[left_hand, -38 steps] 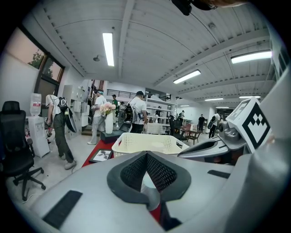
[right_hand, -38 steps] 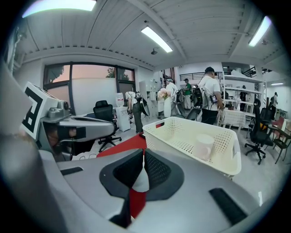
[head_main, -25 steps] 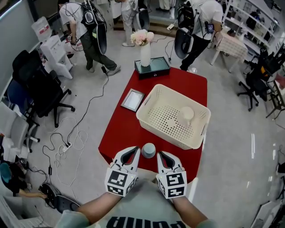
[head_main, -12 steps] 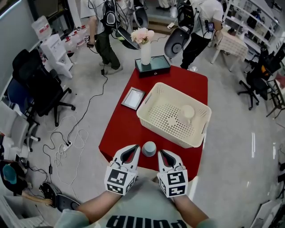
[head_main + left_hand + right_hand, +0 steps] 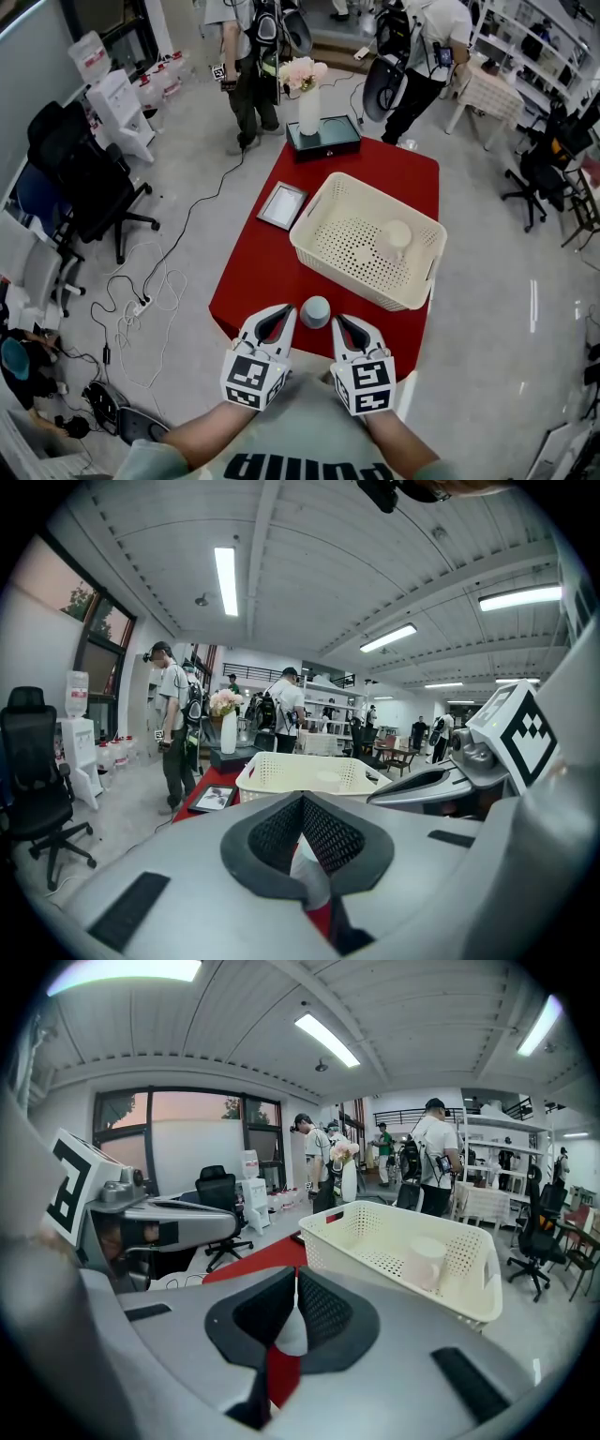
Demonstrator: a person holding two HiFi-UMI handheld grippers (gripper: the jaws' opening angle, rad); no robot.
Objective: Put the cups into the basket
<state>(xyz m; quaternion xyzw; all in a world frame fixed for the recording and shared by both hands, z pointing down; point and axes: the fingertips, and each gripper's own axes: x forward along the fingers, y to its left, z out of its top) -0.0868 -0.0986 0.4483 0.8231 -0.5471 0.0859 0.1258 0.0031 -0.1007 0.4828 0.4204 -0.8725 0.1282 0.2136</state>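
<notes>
A red table [image 5: 258, 277] stood on the pale floor. On its right half sat a cream perforated basket [image 5: 309, 246], and 1 white cup [image 5: 395, 238] stood inside it toward the far right corner. A second, grey-blue cup [image 5: 315, 311] stood upright on the table's near edge, outside the basket and just near of its near wall.

The left gripper [image 5: 280, 317] and the right gripper [image 5: 341, 325] were side by side at the near edge, with the grey-blue cup between their tips. Neither one held it, and I could not tell whether either touched it.

In the left gripper view, the left gripper [image 5: 302, 799] had its jaws pressed together with nothing clamped, and the basket [image 5: 300, 772] lay ahead of it. In the right gripper view, the right gripper [image 5: 295, 1281] had its jaws closed and empty too. There the basket [image 5: 394, 1241] lay ahead to the right with the white cup [image 5: 427, 1260] inside.

Left of the basket lay a small picture frame [image 5: 281, 206]. At the far end stood a dark box [image 5: 323, 139] and a white vase of flowers [image 5: 307, 105]. A black office chair [image 5: 89, 183] stood well to the left.
</notes>
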